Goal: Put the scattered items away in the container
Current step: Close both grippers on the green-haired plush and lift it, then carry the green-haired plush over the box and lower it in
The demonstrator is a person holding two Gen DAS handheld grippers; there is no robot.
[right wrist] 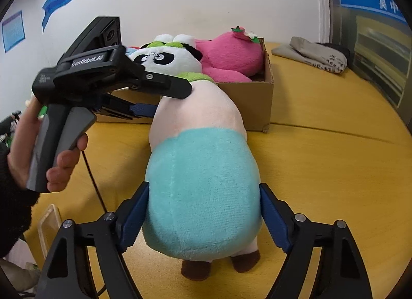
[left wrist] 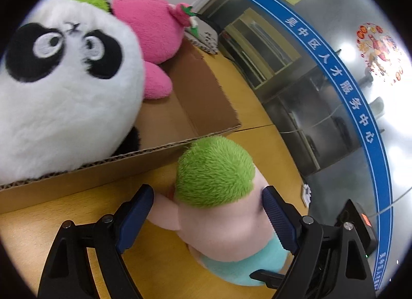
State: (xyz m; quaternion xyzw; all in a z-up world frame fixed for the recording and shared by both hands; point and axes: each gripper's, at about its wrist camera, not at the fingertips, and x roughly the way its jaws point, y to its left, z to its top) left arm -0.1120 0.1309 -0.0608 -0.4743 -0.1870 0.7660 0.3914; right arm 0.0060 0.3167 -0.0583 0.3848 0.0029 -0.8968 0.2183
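Mostly done: panda (left wrist: 64, 87), pink toy (right wrist: 229, 54) boxed; both grippers (left wrist: 207, 205) (right wrist: 203, 208) clamp doll (right wrist: 203, 196), box (right wrist: 257, 100) at 12 o'clock.

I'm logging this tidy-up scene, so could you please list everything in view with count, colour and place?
Doll: one, green hair, pale body, teal shorts, brown feet; on the table outside the box, between both grippers.
Panda toy: one, black and white; in the box.
Pink toy: one; in the box behind the panda.
Box: one, brown cardboard; on the table, open.
Table: one, yellow wood.
Bag: one, grey cloth; far end of the table.
Left gripper: pads against the doll's upper body.
Right gripper: pads against its shorts.
Hand: holding the left gripper's handle.
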